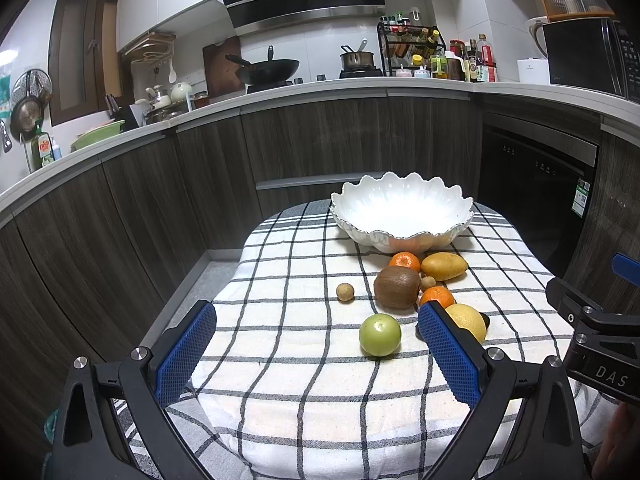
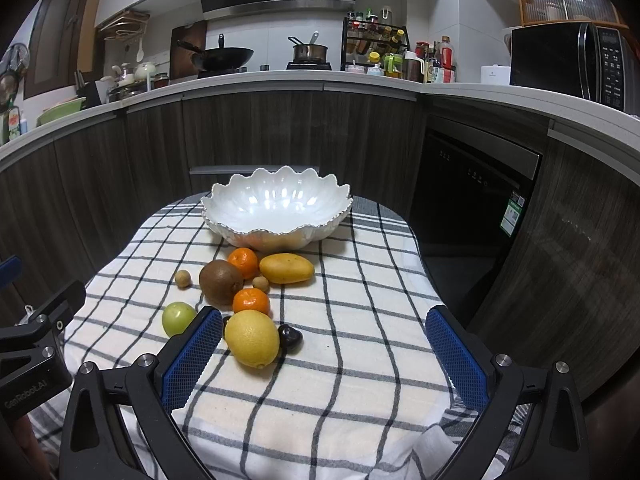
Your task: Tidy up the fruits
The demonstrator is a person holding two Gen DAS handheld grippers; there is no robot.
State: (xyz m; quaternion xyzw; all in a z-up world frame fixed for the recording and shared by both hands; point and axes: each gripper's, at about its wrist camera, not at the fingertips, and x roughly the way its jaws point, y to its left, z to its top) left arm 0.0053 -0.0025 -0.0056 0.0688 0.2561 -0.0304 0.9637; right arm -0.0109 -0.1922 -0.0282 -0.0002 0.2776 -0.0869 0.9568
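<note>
Both grippers hover low over the near cloth (image 2: 320, 392), jaws spread wide and empty: the left gripper (image 1: 316, 352) faces the green fruit (image 1: 379, 334), the right gripper (image 2: 324, 356) has the lemon (image 2: 251, 338) just inside its left finger. Probably neither has picked yet, since the bowl (image 2: 276, 208) at the far end looks empty, set there to receive the fruit. All fruit lies clustered on the cloth between bowl and grippers. The mango (image 2: 286, 267) lies with its long axis across the view; the kiwi (image 2: 220, 281) is tilted, and the lemon's tip points toward the camera. Two oranges (image 2: 251, 301) and two small brown fruits (image 2: 183, 279) sit close around the kiwi.
</note>
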